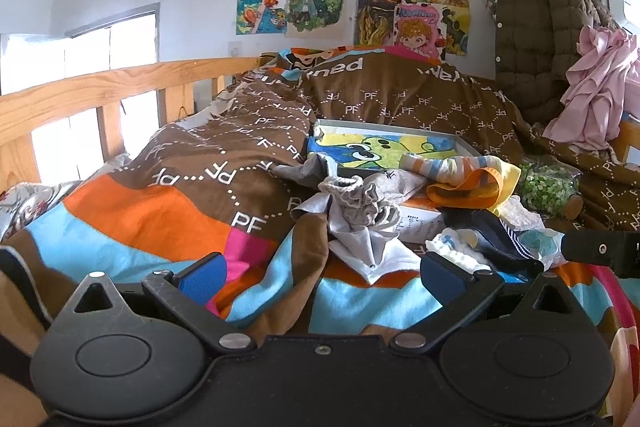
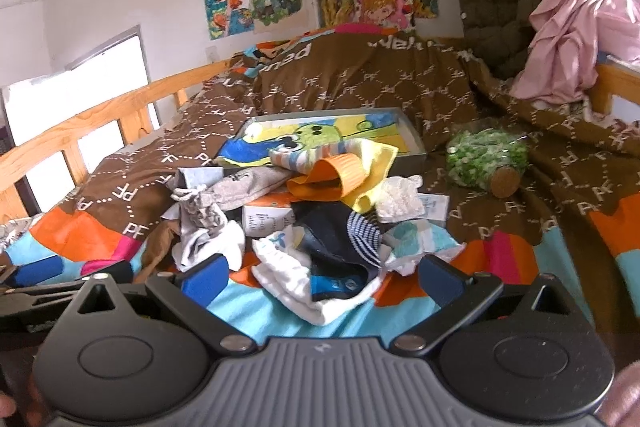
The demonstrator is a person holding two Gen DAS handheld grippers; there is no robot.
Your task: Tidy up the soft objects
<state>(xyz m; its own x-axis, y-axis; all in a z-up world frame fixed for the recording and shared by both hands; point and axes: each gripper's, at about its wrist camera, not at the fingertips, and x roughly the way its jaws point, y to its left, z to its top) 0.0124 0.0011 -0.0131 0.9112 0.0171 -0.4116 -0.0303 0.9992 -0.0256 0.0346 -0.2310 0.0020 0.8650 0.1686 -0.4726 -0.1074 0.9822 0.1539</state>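
A heap of socks and small cloths lies on a brown and orange quilt (image 1: 168, 203). It holds grey socks (image 1: 360, 199), an orange and yellow sock (image 1: 468, 187), a dark navy striped sock (image 2: 340, 239) and white socks (image 2: 292, 275). My left gripper (image 1: 322, 277) is open and empty, just short of the heap's left side. My right gripper (image 2: 322, 279) is open and empty, with the navy and white socks lying just ahead between its fingers. The left gripper also shows at the left edge of the right wrist view (image 2: 60, 287).
A shallow grey box with a cartoon picture (image 2: 336, 135) lies behind the heap. A small carton (image 2: 268, 215) sits under the socks. A corked jar of green bits (image 2: 484, 159) lies to the right. A wooden bed rail (image 1: 80, 95) runs along the left. Hanging clothes (image 2: 560, 27) are at right.
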